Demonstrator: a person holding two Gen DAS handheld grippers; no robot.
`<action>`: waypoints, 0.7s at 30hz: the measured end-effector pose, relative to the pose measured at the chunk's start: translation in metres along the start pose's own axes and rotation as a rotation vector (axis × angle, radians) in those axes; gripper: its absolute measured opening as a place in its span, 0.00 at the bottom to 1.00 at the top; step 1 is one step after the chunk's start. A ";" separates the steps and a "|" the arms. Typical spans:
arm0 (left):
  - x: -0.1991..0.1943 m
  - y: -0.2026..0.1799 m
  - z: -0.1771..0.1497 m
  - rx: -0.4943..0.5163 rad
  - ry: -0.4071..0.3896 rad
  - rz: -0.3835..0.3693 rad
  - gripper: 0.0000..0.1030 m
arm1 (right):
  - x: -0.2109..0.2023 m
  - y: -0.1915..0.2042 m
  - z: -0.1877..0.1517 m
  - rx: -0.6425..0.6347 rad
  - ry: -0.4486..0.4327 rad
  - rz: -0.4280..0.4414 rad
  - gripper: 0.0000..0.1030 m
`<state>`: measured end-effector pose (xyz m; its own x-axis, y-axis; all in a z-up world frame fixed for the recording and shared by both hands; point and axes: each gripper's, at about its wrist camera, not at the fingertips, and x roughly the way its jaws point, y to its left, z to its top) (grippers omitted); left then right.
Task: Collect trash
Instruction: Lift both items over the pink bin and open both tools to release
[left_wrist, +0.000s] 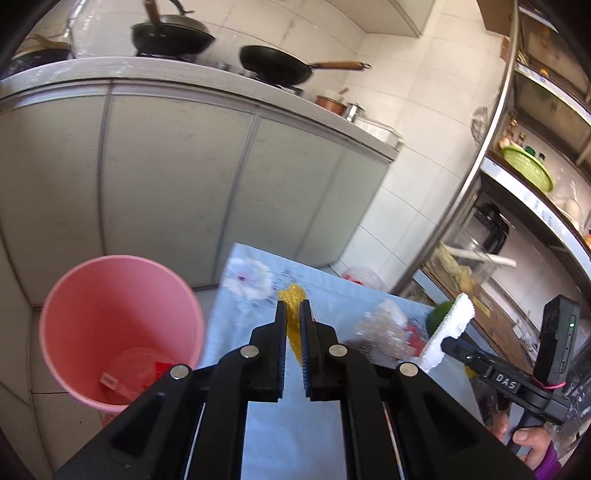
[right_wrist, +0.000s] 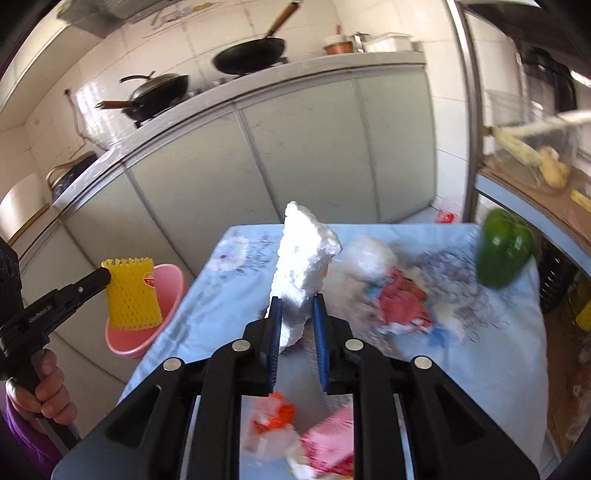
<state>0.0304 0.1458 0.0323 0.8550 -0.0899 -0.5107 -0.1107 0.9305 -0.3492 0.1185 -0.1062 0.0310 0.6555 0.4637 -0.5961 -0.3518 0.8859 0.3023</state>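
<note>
My left gripper (left_wrist: 293, 309) is shut on a yellow foam fruit net (left_wrist: 291, 295), which hangs above the table's left edge beside the pink bin (left_wrist: 122, 325). The right wrist view shows that net (right_wrist: 133, 291) in front of the bin (right_wrist: 171, 284). Some wrappers and a clear lid lie in the bin. My right gripper (right_wrist: 296, 304) is shut on a white chunk of styrofoam (right_wrist: 303, 251), lifted above the blue tablecloth (right_wrist: 480, 350). More trash lies on the cloth: a red wrapper (right_wrist: 402, 299), clear plastic (left_wrist: 384, 328) and a pink packet (right_wrist: 332, 439).
A green pepper (right_wrist: 504, 247) sits at the table's far right corner. Behind the table runs a kitchen counter (left_wrist: 184, 77) with woks on it. A metal shelf rack (left_wrist: 491, 140) stands on the right. The bin stands on the floor left of the table.
</note>
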 end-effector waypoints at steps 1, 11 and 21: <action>-0.004 0.008 0.001 -0.010 -0.006 0.012 0.06 | 0.003 0.010 0.003 -0.016 -0.002 0.019 0.17; -0.036 0.101 -0.003 -0.113 -0.060 0.196 0.06 | 0.065 0.123 0.019 -0.200 0.053 0.205 0.17; -0.026 0.146 -0.022 -0.151 0.005 0.312 0.06 | 0.137 0.200 0.002 -0.308 0.170 0.290 0.17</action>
<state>-0.0192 0.2758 -0.0226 0.7656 0.1882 -0.6152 -0.4404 0.8504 -0.2878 0.1395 0.1343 0.0113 0.3904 0.6609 -0.6409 -0.7042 0.6628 0.2546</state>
